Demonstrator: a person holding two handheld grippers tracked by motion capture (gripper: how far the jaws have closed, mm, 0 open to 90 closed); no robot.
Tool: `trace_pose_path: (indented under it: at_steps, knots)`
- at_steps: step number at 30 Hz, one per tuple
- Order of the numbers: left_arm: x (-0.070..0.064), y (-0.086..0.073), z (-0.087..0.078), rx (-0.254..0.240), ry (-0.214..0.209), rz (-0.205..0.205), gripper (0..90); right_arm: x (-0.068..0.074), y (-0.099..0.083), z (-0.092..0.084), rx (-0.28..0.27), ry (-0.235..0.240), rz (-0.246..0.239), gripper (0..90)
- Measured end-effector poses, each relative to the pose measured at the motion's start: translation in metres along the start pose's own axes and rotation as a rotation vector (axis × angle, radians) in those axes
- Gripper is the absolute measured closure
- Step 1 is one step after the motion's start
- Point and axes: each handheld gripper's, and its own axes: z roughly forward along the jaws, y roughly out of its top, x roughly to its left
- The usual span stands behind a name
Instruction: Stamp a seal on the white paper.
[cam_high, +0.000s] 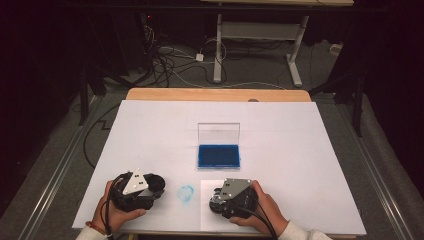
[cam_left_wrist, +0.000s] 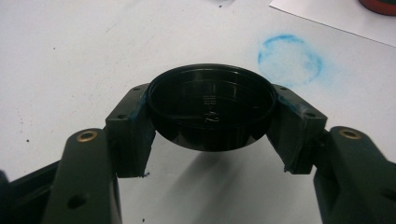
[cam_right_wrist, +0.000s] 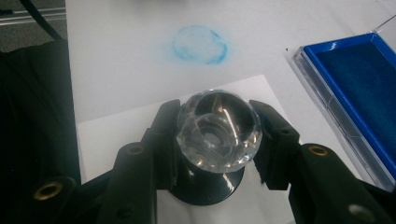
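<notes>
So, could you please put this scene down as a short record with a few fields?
left tongs: shut on the black cap, held above the white sheet
right tongs: shut on the clear faceted stamp, standing on a paper slip
blue ink pad: open, clear lid upright, beyond both hands
blue ring mark: on the sheet between the two tongs

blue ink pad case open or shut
Open: the ink pad case's clear lid stands upright behind the exposed blue pad.
</notes>
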Motion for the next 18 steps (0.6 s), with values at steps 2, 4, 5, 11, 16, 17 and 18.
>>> trace_pose_path:
  at_steps: [2,4,5,11,16,17,18]
  knots:
    - [0.0,0.0002,0.0003,0.0,0.0,0.001,36.7,0.001,0.0006,0.0,0.006,-0.007,-0.002,57.0]
    - [-0.0001,0.0002,0.0008,0.002,-0.002,-0.001,36.7,0.0012,0.0004,-0.0006,0.011,-0.01,-0.006,57.1]
    - [-0.0001,0.0001,0.0007,0.002,-0.002,0.0,36.7,0.0008,0.0,-0.0009,0.011,-0.005,-0.011,57.0]
    - [-0.001,0.0001,0.0013,0.004,-0.009,0.004,36.7,-0.0003,-0.0017,-0.0021,0.004,0.004,-0.005,57.0]
    - [-0.0013,-0.0001,0.0009,0.002,-0.013,0.005,36.7,0.0005,-0.0014,-0.0019,0.007,0.001,-0.02,57.0]
    - [-0.0011,0.0,0.0009,0.001,-0.013,0.003,36.8,0.0016,-0.0008,-0.002,0.014,-0.008,-0.025,57.0]
    - [-0.0009,0.0001,0.001,0.003,-0.012,0.005,36.7,0.003,-0.0002,-0.0018,0.015,-0.018,-0.033,57.0]
